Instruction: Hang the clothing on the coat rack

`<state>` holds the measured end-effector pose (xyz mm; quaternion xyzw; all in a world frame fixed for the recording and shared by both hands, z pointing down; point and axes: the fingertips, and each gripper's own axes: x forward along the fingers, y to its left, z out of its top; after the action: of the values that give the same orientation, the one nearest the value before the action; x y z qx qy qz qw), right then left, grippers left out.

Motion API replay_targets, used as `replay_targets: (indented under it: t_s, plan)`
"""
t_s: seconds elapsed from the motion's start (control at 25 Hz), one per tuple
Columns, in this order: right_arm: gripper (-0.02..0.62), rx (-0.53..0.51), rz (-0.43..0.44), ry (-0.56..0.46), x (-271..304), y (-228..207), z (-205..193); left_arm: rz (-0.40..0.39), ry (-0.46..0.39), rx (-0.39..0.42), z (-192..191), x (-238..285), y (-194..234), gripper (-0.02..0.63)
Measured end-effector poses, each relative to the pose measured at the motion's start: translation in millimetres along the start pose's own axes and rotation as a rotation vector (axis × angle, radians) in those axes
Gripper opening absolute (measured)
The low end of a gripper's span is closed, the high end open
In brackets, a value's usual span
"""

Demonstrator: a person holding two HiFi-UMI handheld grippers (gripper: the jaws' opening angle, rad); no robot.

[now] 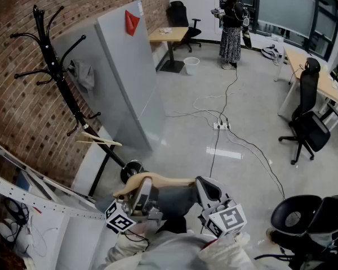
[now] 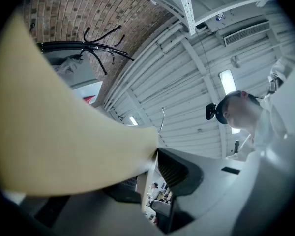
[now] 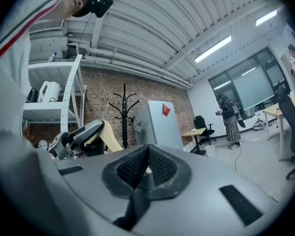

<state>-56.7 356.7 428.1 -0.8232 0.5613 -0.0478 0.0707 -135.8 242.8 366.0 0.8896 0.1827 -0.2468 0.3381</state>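
Gripping the hanger point(image 1: 158, 180) by its left shoulder, my left hand-held gripper point(image 1: 139, 200) has its jaws spread wide on the wood and tilts upward. My right hand-held gripper point(image 3: 147, 167) sits at the hanger's other end, level, with its jaws pressed together. A pale sliver shows between its pads, but I cannot tell what it is. The grey clothing point(image 1: 174, 198) drapes from the hanger, right between my two hand-held grippers and close to my chest. The rack point(image 1: 59, 75) stands well apart by the brick wall point(image 1: 22, 117), beside a grey cabinet point(image 1: 129, 72), and already carries a spare hanger point(image 1: 98, 140) and a grey cloth point(image 1: 84, 75).
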Motion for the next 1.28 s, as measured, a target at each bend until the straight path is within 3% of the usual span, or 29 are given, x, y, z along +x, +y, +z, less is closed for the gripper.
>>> replay_targets:
  t_s: [0.8,1.28]
  plan:
    - [0.025,-0.023,-0.042,0.027,136,-44,10,-0.033,0.042,-0.063,27,62,122,0.109]
    - [0.025,-0.031,-0.052,0.042,214,-44,9,-0.052,0.051,-0.089,62,78,187,0.109]
